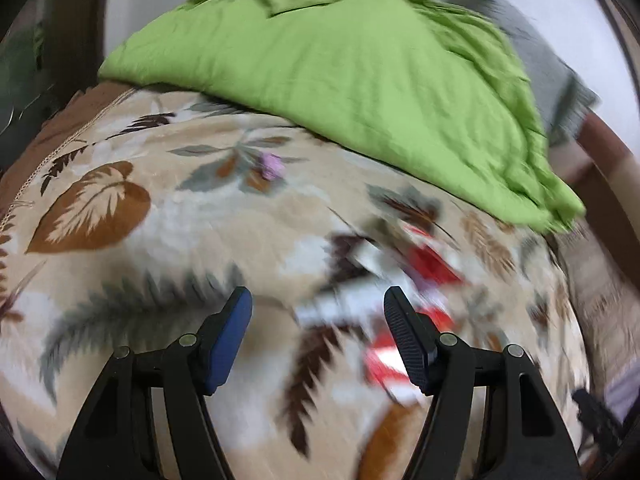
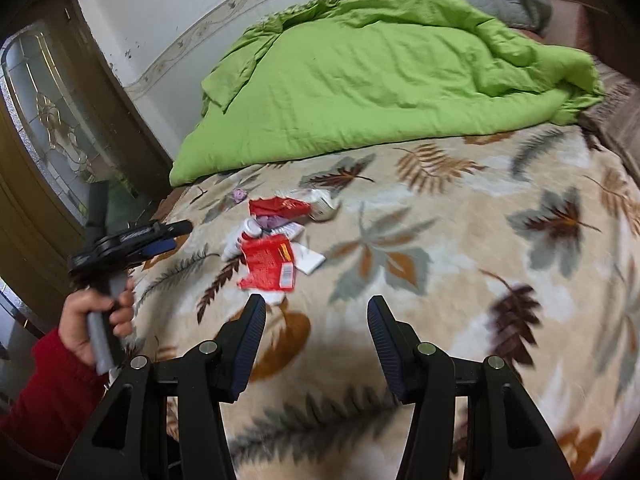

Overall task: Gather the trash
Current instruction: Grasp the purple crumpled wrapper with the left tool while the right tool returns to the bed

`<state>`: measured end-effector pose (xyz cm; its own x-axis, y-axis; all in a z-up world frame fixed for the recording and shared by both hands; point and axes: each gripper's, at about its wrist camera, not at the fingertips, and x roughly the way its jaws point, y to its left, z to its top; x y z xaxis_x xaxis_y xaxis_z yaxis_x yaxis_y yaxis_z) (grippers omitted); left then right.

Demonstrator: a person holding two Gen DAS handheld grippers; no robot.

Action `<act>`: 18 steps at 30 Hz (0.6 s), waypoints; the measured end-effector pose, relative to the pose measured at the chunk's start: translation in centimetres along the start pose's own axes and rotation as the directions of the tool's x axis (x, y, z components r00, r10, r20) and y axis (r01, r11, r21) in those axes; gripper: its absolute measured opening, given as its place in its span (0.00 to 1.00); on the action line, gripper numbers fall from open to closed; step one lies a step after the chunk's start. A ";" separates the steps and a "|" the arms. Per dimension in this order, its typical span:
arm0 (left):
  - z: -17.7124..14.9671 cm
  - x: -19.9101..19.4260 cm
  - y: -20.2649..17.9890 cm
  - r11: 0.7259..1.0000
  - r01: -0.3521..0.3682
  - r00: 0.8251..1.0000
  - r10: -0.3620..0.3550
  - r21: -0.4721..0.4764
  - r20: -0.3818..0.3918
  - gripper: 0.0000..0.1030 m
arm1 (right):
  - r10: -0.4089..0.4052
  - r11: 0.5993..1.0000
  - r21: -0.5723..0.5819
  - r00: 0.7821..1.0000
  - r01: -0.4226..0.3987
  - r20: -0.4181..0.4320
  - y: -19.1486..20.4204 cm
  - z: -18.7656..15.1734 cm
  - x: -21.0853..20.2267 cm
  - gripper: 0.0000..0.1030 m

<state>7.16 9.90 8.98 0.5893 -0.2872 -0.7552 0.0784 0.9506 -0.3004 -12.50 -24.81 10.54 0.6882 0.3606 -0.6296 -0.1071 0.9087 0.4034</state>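
Right gripper, open, hovers near red wrapper.

Lime-green quilt, beige leaf-patterned blanket, red wrappers.

A home bedroom. Ahead of the fingers lies a bed under a leaf-patterned blanket, with a crumpled green duvet beyond it. Far left of the fingers stands a wooden door with patterned glass.
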 end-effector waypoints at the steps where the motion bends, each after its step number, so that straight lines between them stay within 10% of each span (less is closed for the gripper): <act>1: 1.0 1.2 0.7 1.000 0.001 1.000 -0.001 -0.020 -0.006 0.65 | 0.004 1.000 -0.001 1.000 -0.004 -0.007 0.1 0.6 0.9 0.56; 10: 8.6 10.1 2.7 0.994 -0.020 1.000 0.019 -0.109 -0.006 0.60 | 0.015 1.000 0.010 0.999 -0.015 -0.042 -0.9 3.2 6.2 0.56; 18: 10.0 16.1 2.7 0.990 -0.106 0.994 0.102 -0.095 -0.047 0.36 | 0.021 1.000 0.018 0.997 -0.020 -0.069 -1.9 3.7 8.7 0.56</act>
<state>24.88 9.04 1.84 0.5555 -0.1937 -0.8087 -0.0611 0.9603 -0.2720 -3.68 -24.19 6.75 0.6345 0.3931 -0.6655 -0.1073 0.8974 0.4279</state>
